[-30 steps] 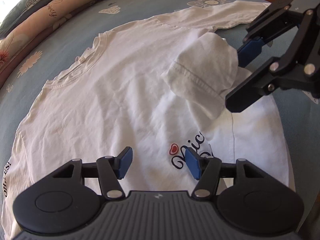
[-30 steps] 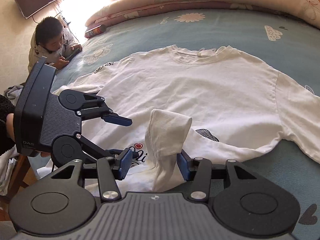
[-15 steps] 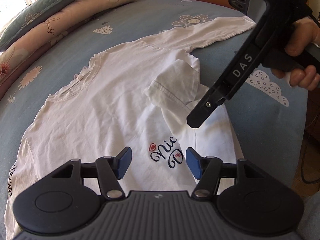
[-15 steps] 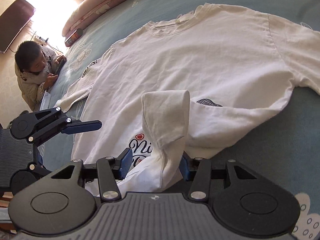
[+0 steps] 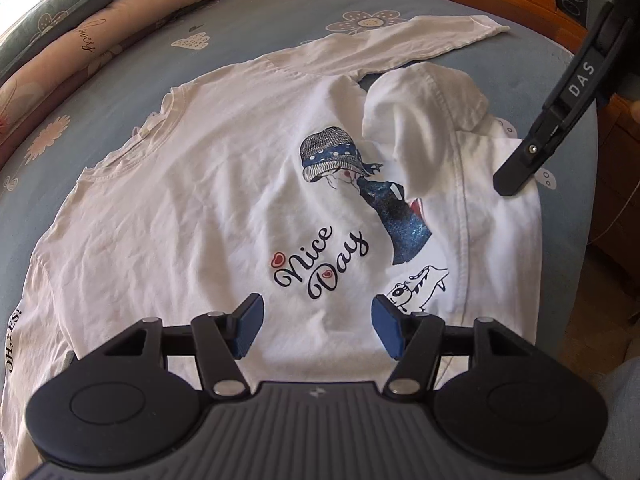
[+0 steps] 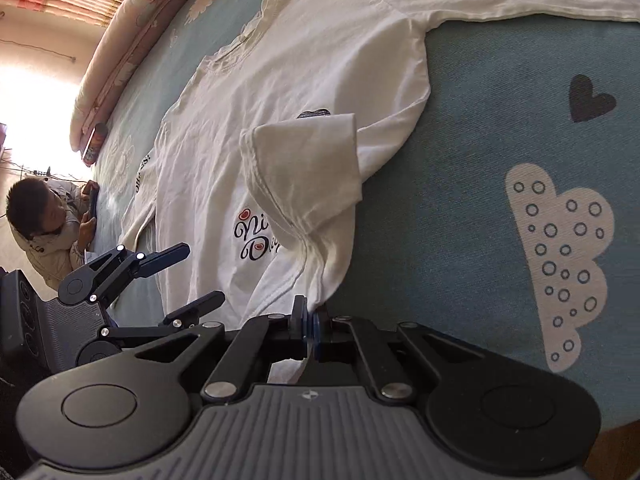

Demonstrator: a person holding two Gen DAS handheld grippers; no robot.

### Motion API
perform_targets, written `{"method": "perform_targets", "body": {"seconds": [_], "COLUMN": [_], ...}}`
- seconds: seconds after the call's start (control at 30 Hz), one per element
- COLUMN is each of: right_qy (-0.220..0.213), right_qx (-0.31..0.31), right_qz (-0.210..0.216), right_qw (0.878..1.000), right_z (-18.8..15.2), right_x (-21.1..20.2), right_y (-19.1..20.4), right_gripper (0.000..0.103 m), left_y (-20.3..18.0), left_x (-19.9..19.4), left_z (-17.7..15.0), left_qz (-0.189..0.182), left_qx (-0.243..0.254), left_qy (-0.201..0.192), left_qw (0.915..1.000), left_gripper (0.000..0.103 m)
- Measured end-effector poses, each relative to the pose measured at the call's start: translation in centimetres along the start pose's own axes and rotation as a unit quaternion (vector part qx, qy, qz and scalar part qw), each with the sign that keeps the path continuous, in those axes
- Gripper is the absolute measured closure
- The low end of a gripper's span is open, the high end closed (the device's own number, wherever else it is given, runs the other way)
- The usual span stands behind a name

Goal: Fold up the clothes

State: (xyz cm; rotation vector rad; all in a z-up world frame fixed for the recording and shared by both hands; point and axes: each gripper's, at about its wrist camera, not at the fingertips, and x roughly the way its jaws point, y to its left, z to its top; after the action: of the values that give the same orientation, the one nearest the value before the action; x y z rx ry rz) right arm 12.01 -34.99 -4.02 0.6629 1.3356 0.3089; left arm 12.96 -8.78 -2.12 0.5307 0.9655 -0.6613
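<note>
Shirt point(image 5: 192, 208): one white long-sleeved top lies spread flat, front up, on the blue bedsheet point(image 5: 280, 12), which serves as the landmark. Going left to right in the left wrist view: two long bolsters point(image 5: 72, 36) lie stacked along the sheet's far left edge; next comes the shirt's left sleeve, printed with dark letters; then its neckline; then the chest print of one hatted figure above the words "Nice Day" with two red hearts. Right of the print, the shirt's lower right corner is lifted and folded over in one loose hump point(image 5: 424, 120). One sleeve stretches toward the sheet's far right edge. The left gripper point(image 5: 316, 328) hovers above the hem with its two blue pads well apart and no cloth between them. The right gripper point(image 6: 310, 328) has its two pads pressed together on the shirt's hem at the right side seam, the cloth rising from it into the hump. In the right wrist view, one person point(image 6: 44, 224) sits off the sheet's left side, looking at a phone. On the sheet right of the shirt are one dark heart point(image 6: 590, 98) and one white dotted cloud point(image 6: 560, 256).
</note>
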Motion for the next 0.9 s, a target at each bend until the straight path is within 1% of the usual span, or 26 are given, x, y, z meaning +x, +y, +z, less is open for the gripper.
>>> {"method": "perform_targets", "body": {"seconds": [0.13, 0.27, 0.3, 0.33, 0.37, 0.4, 0.43, 0.47, 0.53, 0.57, 0.6, 0.67, 0.7, 0.73, 0.8, 0.87, 0.9], "right_qy": [0.011, 0.023, 0.032, 0.042, 0.053, 0.063, 0.055, 0.040, 0.002, -0.021, -0.044, -0.075, -0.083, -0.078, -0.059, -0.028, -0.015], "right_qx": [0.022, 0.064, 0.074, 0.084, 0.095, 0.105, 0.101, 0.091, 0.065, 0.041, 0.013, -0.052, -0.082, -0.106, -0.147, -0.171, -0.170], "right_qz": [-0.039, -0.062, -0.074, -0.088, -0.102, -0.116, -0.126, -0.135, -0.151, -0.158, -0.166, -0.176, -0.174, -0.168, -0.155, -0.132, -0.126], "right_qw": [0.999, 0.996, 0.994, 0.992, 0.989, 0.986, 0.985, 0.986, 0.986, 0.986, 0.985, 0.980, 0.978, 0.977, 0.975, 0.976, 0.977], "right_z": [-2.1, -3.9, -4.1, -4.3, -4.5, -4.7, -4.7, -4.6, -4.1, -3.5, -2.8, -0.8, 0.1, 1.0, 2.8, 3.7, 3.8], "right_x": [-1.6, -0.8, -0.3, 0.1, 0.5, 1.0, 0.6, -0.1, -1.6, -2.3, -3.0, -3.4, -3.1, -2.4, -0.7, 0.9, 1.1], "right_y": [-1.4, -3.3, -3.8, -4.2, -4.7, -5.2, -5.3, -5.2, -4.8, -4.4, -4.0, -3.2, -3.0, -3.1, -3.6, -3.9, -3.9], "right_gripper": [0.100, 0.100, 0.099, 0.092, 0.088, 0.085, 0.085, 0.083, 0.069, 0.065, 0.058, 0.057, 0.056, 0.054, 0.054, 0.056, 0.072], "left_y": [-0.7, -1.2, -1.3, -1.2, -1.2, -1.1, -1.1, -0.9, -0.2, 0.0, 0.3, 0.8, 1.0, 1.1, 1.3, 1.5, 1.7], "left_x": [-0.1, 0.0, 0.0, 0.0, 0.0, -0.1, -0.2, -0.4, -0.5, -0.7, -0.8, -0.9, -1.0, -1.1, -1.2, -1.4, -1.5], "left_z": [-0.5, -1.0, -1.1, -1.1, -1.2, -1.3, -1.4, -1.7, -2.1, -2.3, -2.6, -3.1, -3.4, -3.6, -4.0, -4.4, -4.5], "left_qz": [-0.008, -0.015, -0.016, -0.014, -0.013, -0.012, -0.010, -0.006, -0.002, 0.002, 0.006, 0.007, 0.008, 0.009, 0.012, 0.016, 0.018], "left_qx": [0.004, 0.003, 0.003, 0.005, 0.007, 0.008, 0.010, 0.010, 0.004, -0.001, -0.006, -0.016, -0.020, -0.021, -0.022, -0.022, -0.024], "left_qy": [0.008, 0.017, 0.019, 0.021, 0.021, 0.022, 0.023, 0.023, 0.029, 0.033, 0.036, 0.045, 0.050, 0.054, 0.059, 0.062, 0.063], "left_qw": [0.9999, 0.9997, 0.9997, 0.9997, 0.9997, 0.9997, 0.9996, 0.9997, 0.9996, 0.9995, 0.9993, 0.9988, 0.9985, 0.9983, 0.9979, 0.9977, 0.9976], "left_gripper": [0.042, 0.042, 0.042, 0.042, 0.042, 0.042, 0.042, 0.042, 0.042, 0.042, 0.042, 0.042, 0.042, 0.042, 0.042, 0.042, 0.042]}}
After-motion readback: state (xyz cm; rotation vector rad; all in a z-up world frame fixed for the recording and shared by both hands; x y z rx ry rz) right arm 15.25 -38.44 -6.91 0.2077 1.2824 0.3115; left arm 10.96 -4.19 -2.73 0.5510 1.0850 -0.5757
